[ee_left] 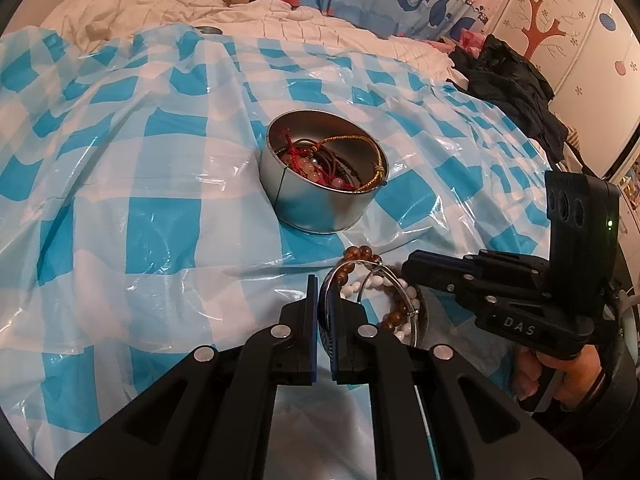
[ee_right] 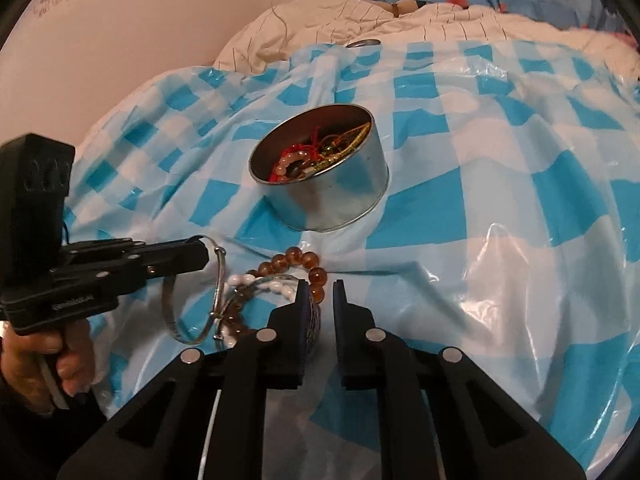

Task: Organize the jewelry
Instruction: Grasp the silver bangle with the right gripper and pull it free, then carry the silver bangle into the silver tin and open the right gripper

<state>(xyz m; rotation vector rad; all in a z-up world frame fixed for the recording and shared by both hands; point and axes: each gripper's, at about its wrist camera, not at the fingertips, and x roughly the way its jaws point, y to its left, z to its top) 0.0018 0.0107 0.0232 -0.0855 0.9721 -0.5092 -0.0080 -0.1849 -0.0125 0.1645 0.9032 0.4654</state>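
A round metal tin (ee_left: 325, 184) (ee_right: 325, 184) stands on the blue-and-white checked plastic sheet and holds several bracelets and cords. In front of it lies a small pile: a brown bead bracelet (ee_left: 362, 258) (ee_right: 296, 260), a white bead bracelet (ee_left: 400, 304) (ee_right: 244, 280) and silver bangles. My left gripper (ee_left: 324, 300) (ee_right: 202, 258) is shut on a silver bangle (ee_left: 326, 280) (ee_right: 192, 320) at the pile's left edge. My right gripper (ee_right: 322, 296) (ee_left: 408, 266) is slightly open and empty, its left finger beside the bead pile.
The checked sheet (ee_left: 160, 220) covers a bed with a white quilt (ee_left: 280, 20) behind. A dark garment (ee_left: 516, 88) lies at the far right. A wall (ee_right: 120, 20) borders the bed on the left in the right wrist view.
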